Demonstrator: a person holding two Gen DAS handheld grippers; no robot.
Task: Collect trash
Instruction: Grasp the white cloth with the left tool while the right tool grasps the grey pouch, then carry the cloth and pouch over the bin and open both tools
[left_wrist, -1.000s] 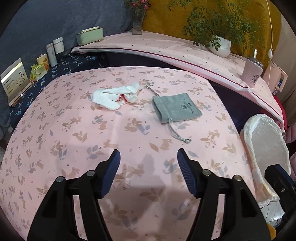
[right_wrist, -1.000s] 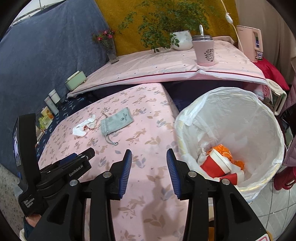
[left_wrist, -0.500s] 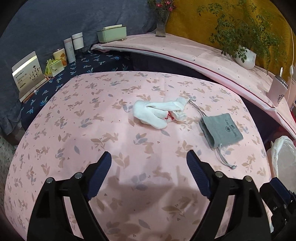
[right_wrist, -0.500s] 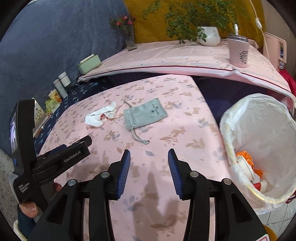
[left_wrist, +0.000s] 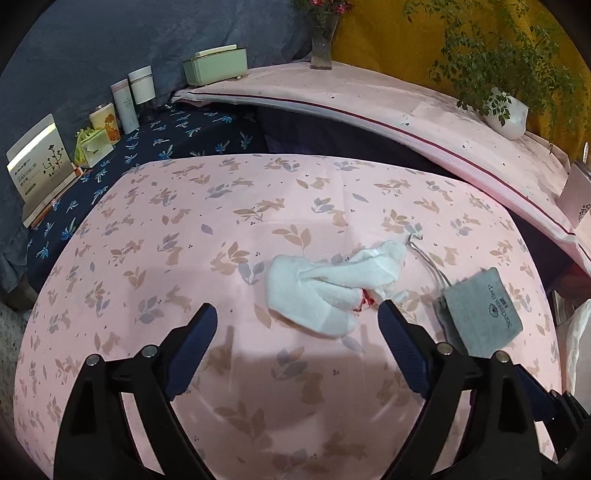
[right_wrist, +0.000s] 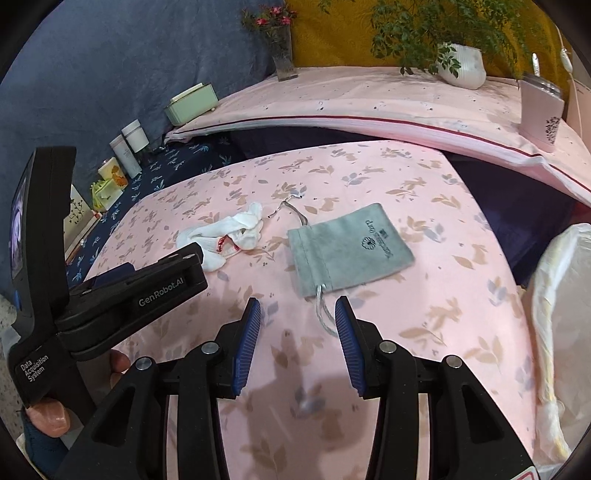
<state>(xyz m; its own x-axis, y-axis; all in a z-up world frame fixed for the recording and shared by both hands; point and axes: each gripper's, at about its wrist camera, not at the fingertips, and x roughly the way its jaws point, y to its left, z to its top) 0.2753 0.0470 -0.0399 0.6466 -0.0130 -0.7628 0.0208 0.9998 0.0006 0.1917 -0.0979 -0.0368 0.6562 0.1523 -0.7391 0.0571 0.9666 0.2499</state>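
Pink cloth printed with leaves and rabbits covers the surface (left_wrist: 155, 236), where a crumpled white tissue (left_wrist: 332, 291) with a red mark lies just beside a grey drawstring pouch (right_wrist: 347, 249), and a white-lined trash bin (right_wrist: 561, 295) stands at the right edge. Over the near side, the left gripper (left_wrist: 297, 319) has its fingers spread wide and still opening, nothing between them, with the tissue just beyond its right fingertip. Beside it, the right gripper (right_wrist: 297, 310) holds its fingers partly apart and empty, the pouch's cord (right_wrist: 323, 314) lying just ahead of them.
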